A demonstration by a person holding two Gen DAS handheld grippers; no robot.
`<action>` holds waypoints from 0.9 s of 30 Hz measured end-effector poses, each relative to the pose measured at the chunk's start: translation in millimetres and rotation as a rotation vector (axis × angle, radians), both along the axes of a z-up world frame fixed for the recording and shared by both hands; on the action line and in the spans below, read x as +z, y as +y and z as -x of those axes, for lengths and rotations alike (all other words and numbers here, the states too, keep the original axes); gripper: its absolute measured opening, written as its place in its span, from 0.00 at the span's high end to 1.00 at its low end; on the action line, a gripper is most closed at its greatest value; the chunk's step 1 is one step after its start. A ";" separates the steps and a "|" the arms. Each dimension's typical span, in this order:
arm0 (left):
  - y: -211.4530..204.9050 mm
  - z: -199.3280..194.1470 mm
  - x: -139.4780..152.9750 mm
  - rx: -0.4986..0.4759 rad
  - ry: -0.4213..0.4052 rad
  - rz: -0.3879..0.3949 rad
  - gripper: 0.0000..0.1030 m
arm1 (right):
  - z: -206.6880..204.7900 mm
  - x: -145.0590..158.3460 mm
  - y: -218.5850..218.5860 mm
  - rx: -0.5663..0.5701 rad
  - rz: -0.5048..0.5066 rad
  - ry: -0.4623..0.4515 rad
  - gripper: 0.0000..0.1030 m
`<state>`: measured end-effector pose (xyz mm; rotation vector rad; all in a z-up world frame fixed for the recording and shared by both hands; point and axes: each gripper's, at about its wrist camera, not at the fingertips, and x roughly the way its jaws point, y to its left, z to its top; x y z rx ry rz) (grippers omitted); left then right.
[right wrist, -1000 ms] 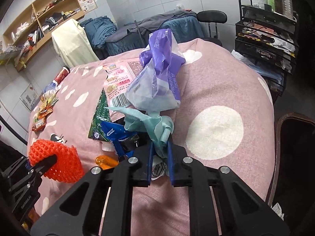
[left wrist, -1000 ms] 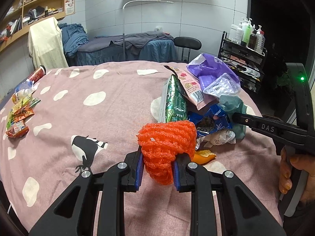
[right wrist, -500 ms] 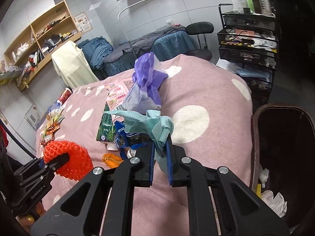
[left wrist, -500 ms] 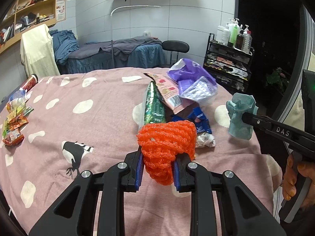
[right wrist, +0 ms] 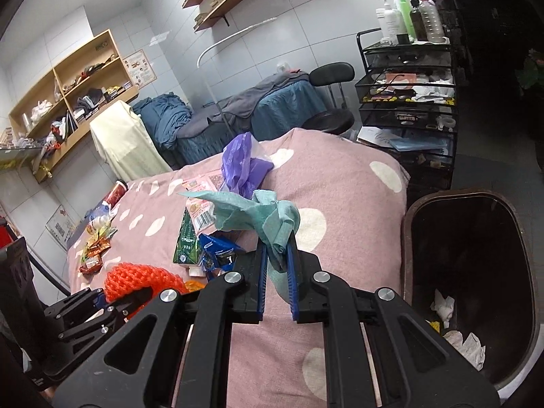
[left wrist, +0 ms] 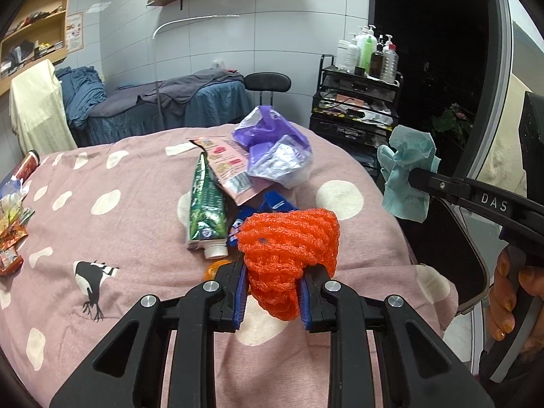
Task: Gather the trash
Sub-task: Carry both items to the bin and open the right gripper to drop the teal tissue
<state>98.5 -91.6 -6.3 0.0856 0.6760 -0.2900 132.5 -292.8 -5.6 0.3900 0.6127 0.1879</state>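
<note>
Your left gripper (left wrist: 272, 292) clamps the orange foam fruit net (left wrist: 289, 248) above the pink spotted bedcover (left wrist: 119, 238), while your right gripper (right wrist: 277, 268) pinches the crumpled teal paper towel (right wrist: 268, 221) beside the dark brown bin (right wrist: 476, 248).

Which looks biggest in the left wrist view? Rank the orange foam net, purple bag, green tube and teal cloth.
1. orange foam net, but it sits nearest the camera, so its lead is unsure.
2. purple bag.
3. green tube and teal cloth look alike; no ranking.
</note>
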 end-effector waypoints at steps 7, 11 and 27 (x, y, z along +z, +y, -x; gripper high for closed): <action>-22.8 1.4 6.3 -0.052 -0.022 -0.007 0.77 | 13.7 6.3 -23.7 -0.132 0.060 -0.029 0.89; -33.0 0.0 7.0 -0.077 -0.024 -0.009 0.77 | 14.6 2.4 -42.4 -0.194 0.070 -0.014 0.89; -61.1 -5.0 11.0 -0.158 -0.024 0.004 0.77 | -4.2 -69.2 -120.7 -0.451 0.076 0.248 0.87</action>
